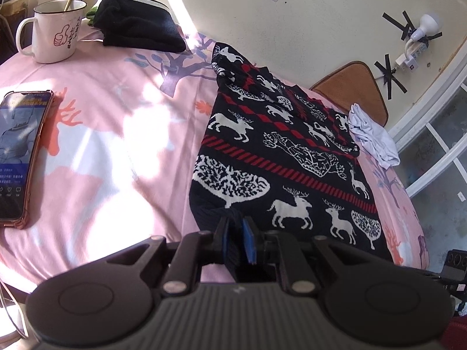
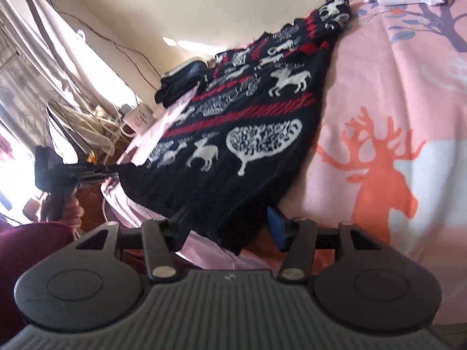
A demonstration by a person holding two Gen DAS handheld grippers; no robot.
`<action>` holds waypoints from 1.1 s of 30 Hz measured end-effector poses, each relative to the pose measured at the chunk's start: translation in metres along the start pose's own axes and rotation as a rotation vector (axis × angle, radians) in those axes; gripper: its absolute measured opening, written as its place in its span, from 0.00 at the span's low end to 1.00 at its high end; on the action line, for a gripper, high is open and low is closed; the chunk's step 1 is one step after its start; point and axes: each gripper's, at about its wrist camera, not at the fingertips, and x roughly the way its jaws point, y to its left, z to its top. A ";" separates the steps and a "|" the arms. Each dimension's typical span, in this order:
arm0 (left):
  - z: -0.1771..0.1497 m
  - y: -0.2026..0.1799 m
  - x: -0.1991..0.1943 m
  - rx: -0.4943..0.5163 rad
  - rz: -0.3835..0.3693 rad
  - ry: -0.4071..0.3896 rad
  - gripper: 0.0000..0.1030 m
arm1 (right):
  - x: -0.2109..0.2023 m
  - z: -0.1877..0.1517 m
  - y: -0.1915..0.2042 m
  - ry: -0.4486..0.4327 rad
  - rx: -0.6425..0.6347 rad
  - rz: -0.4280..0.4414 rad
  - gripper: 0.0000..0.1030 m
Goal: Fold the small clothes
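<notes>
- Sweater, dark knit with white deer and red bands [image 1: 280, 151]: long axis runs away from both grippers.
- Left gripper [image 1: 238, 243] pinches near hem corner.
- Right gripper [image 2: 230, 227] jaws apart, hem loose between them.

The white enamel mug [image 1: 54, 27] carries a red thumbs-up sign on its side, with a column of dark handwritten characters just right of that sign; the characters are too small to read. In the right wrist view the same mug [image 2: 140, 118] shows only a blurred dark mark. The phone [image 1: 22, 151], lying nearer the camera than the mug, has its screen lit: a line of pale characters runs along the upper edge of the screen, and small icons with figures run along the lower part. None of these is legible. No brand name or number is readable elsewhere.
</notes>
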 end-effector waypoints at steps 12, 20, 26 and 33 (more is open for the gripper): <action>0.029 -0.001 -0.005 0.017 -0.027 -0.043 0.09 | -0.010 0.018 -0.005 -0.104 -0.038 0.034 0.08; 0.135 -0.028 0.025 0.092 -0.068 -0.166 0.09 | -0.007 0.112 -0.025 -0.346 -0.057 -0.004 0.08; 0.203 -0.026 0.102 0.033 0.080 -0.191 0.27 | 0.052 0.185 -0.059 -0.405 -0.024 -0.267 0.22; 0.154 0.001 0.100 0.020 0.095 -0.079 0.54 | 0.021 0.132 -0.042 -0.327 -0.121 -0.254 0.63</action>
